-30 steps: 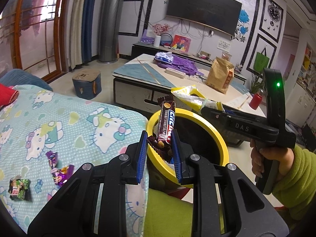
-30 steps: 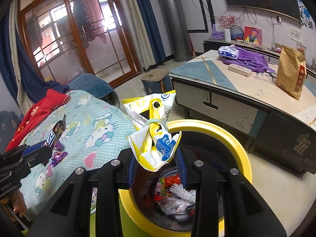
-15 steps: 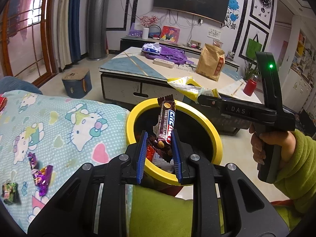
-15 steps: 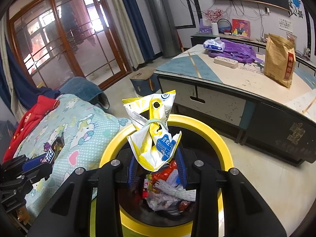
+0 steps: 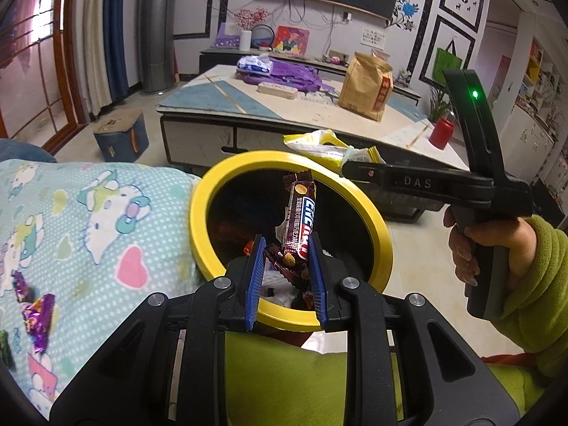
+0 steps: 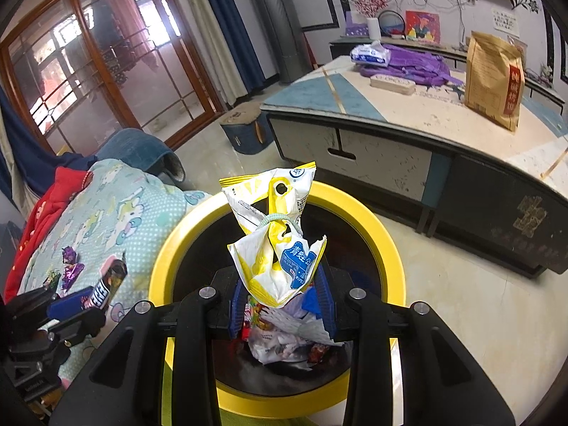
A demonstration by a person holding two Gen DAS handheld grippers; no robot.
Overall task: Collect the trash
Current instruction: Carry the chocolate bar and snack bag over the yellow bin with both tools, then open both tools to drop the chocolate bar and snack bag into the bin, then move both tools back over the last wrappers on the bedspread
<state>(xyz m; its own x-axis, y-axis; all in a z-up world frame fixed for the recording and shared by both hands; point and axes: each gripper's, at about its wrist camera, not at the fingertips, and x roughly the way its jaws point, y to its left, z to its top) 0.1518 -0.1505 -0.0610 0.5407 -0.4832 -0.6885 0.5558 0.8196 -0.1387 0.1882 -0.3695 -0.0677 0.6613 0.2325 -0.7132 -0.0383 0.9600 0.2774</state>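
Note:
A yellow-rimmed black trash bin (image 5: 213,191) (image 6: 383,241) stands beside the bed and holds several wrappers. My left gripper (image 5: 287,248) is shut on a brown chocolate bar wrapper (image 5: 301,216), held upright over the bin's near rim. My right gripper (image 6: 282,284) is shut on a crumpled yellow and white snack bag (image 6: 275,245) tied with a rubber band, above the bin's opening. The right gripper (image 5: 346,168) with its bag also shows in the left wrist view, over the bin's far rim. The left gripper (image 6: 103,289) shows at the lower left of the right wrist view.
A cartoon-cat bedspread (image 5: 88,220) carries purple candy wrappers (image 5: 37,316) (image 6: 71,269). Behind the bin stands a low table (image 6: 408,124) with a brown paper bag (image 6: 495,78) and a purple bag. A small blue stool (image 5: 120,135) sits on the floor. A green sleeve (image 5: 532,284) is at right.
Both grippers have moved forward and down over the bin, so the bin looms larger and its contents show more. Each still holds its wrapper.

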